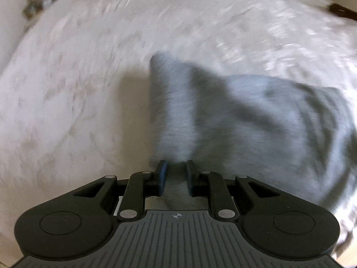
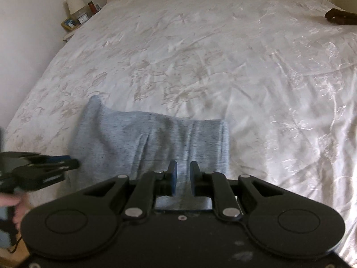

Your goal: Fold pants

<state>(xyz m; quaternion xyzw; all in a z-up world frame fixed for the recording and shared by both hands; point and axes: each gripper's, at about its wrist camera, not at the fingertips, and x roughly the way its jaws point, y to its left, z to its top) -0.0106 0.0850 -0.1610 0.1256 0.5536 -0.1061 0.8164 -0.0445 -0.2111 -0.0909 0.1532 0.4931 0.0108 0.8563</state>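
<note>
Grey pants (image 2: 145, 138) lie folded into a short block on the white bedspread (image 2: 200, 55). My right gripper (image 2: 183, 165) hovers over their near edge. Its jaws stand a narrow gap apart with the cloth lying flat beneath them, not pinched. My left gripper (image 2: 71, 160) reaches in from the left at the block's left edge, held by a hand (image 2: 13, 203). The left wrist view is blurred. There the pants (image 1: 245, 122) rise toward my left gripper (image 1: 176, 164), whose pads grip a fold of grey cloth. The raised cloth casts a shadow on the bedspread (image 1: 89, 67).
A dark brown object (image 2: 341, 16) lies at the bed's far right edge. Beside the bed at the far left stands a nightstand with a lamp (image 2: 77, 4) and a small clock (image 2: 83, 19). A white wall runs along the left.
</note>
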